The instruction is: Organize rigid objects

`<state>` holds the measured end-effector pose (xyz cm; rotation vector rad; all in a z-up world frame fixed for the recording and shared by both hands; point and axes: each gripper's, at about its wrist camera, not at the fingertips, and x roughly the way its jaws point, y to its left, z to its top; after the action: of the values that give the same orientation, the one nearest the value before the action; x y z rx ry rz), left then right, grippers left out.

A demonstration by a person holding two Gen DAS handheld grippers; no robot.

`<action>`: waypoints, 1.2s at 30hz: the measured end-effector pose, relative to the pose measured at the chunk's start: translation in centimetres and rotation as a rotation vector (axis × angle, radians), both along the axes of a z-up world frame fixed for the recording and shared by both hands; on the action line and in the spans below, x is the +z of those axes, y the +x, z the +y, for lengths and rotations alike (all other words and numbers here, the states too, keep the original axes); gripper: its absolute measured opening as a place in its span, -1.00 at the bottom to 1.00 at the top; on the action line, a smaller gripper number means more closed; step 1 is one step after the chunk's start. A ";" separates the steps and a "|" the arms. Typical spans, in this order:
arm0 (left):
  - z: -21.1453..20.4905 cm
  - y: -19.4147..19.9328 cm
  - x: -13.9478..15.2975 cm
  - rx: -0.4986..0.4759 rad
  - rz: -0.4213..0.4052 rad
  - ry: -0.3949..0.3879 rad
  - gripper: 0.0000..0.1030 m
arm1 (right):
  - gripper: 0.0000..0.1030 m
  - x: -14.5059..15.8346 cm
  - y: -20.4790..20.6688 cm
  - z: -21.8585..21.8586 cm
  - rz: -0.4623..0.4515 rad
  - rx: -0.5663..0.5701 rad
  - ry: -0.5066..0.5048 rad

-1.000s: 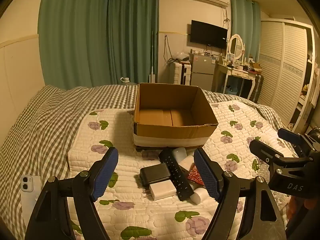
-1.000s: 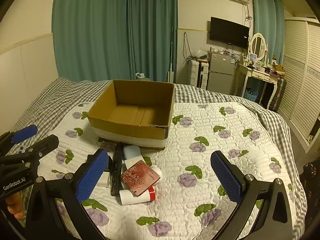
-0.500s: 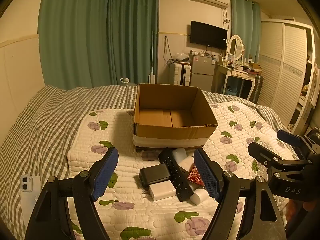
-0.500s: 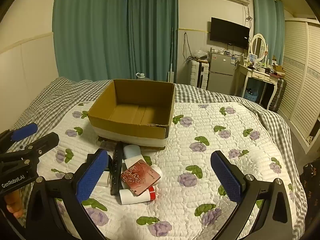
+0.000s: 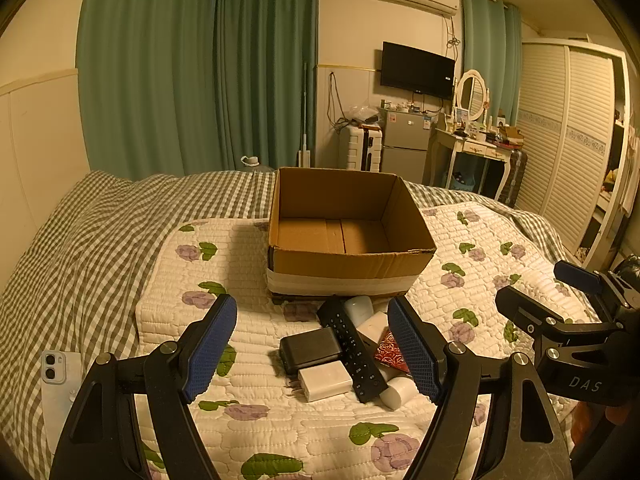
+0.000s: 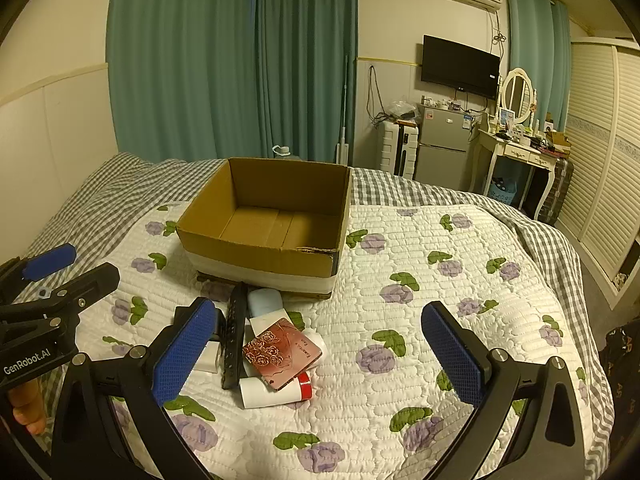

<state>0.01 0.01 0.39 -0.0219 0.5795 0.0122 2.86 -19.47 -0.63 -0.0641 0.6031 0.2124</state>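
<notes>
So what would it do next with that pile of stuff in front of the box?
Probably lower the left claw, which is open and holding nothing, onto the black power bank lying between its fingers. The cardboard box is empty, so nothing has been packed yet.

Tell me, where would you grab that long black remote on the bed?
Probably across the narrow middle of the remote, coming straight down from above with the left gripper, whose fingers are open. The remote lies flat and long, partly resting on other items, so its slim sides look easiest to pinch; its far end sits near the box.
</notes>
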 end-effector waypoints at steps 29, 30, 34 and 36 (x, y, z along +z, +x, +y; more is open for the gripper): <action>-0.1 0.0 0.1 0.002 0.002 -0.002 0.57 | 1.00 0.2 -0.1 0.2 -0.005 0.013 -0.011; -0.1 0.0 0.1 0.002 0.002 -0.002 0.57 | 1.00 0.1 0.0 0.3 -0.004 0.014 -0.012; -0.1 0.0 0.1 0.001 0.002 -0.001 0.57 | 1.00 -0.1 -0.1 0.3 0.000 0.016 -0.015; 0.0 0.0 0.1 0.001 0.004 -0.001 0.57 | 1.00 -0.2 -0.1 0.3 0.001 0.015 -0.015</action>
<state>0.01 -0.03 0.54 -0.0227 0.5834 0.0129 2.76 -19.19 -0.78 -0.0832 0.6059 0.2226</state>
